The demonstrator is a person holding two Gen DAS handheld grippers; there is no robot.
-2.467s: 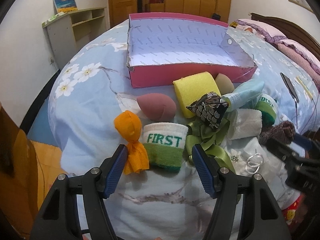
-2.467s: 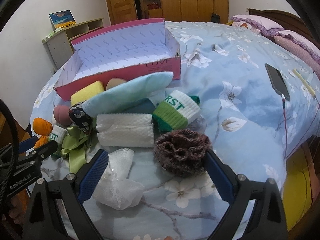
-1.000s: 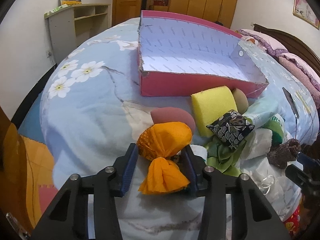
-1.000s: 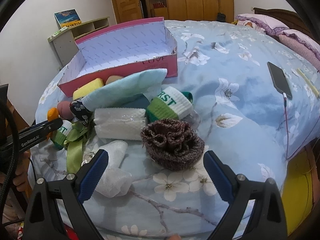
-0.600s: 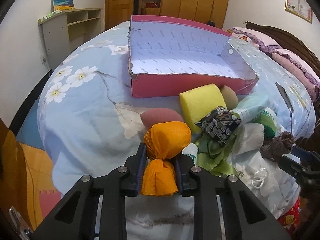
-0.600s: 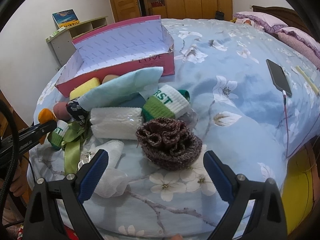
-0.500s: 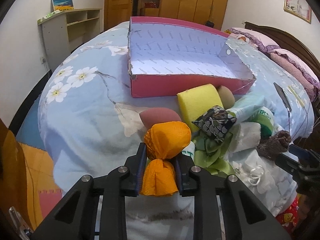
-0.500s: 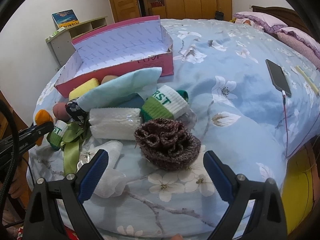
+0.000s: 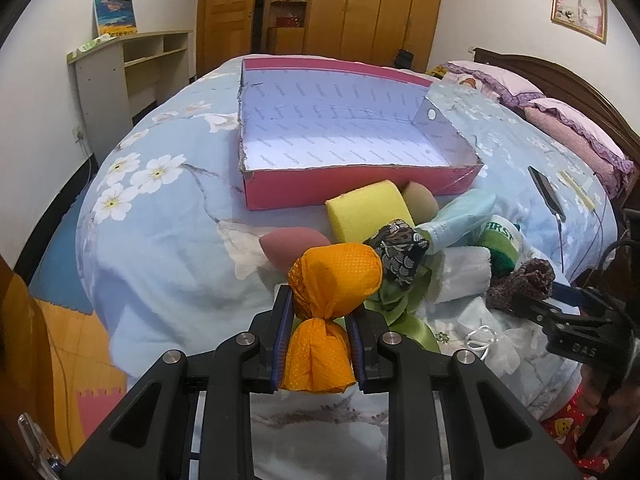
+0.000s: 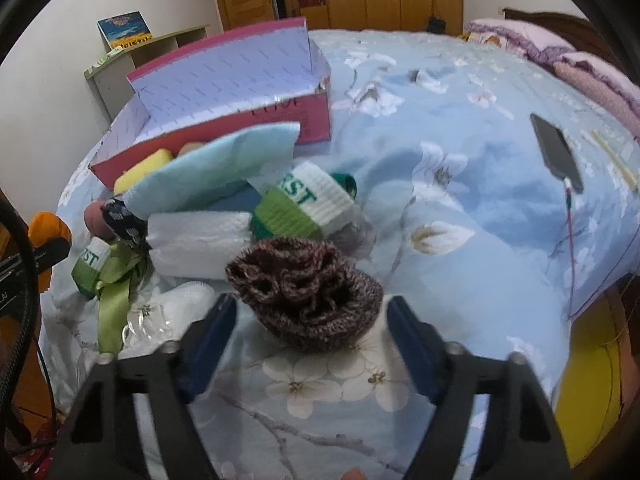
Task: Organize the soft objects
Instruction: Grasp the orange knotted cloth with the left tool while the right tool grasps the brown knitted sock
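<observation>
Phone w/ cable on bed, shelf unit by wall, wardrobe behind.

Each tool is made of black plastic, with two thick angled arms that end in flat dark blue pads, and round silver screws sit on top of the arms; the left tool shows four screws and the right tool shows three. From the left camera, white letters can be seen on the side of the right tool, with a black cable looping above it.
</observation>
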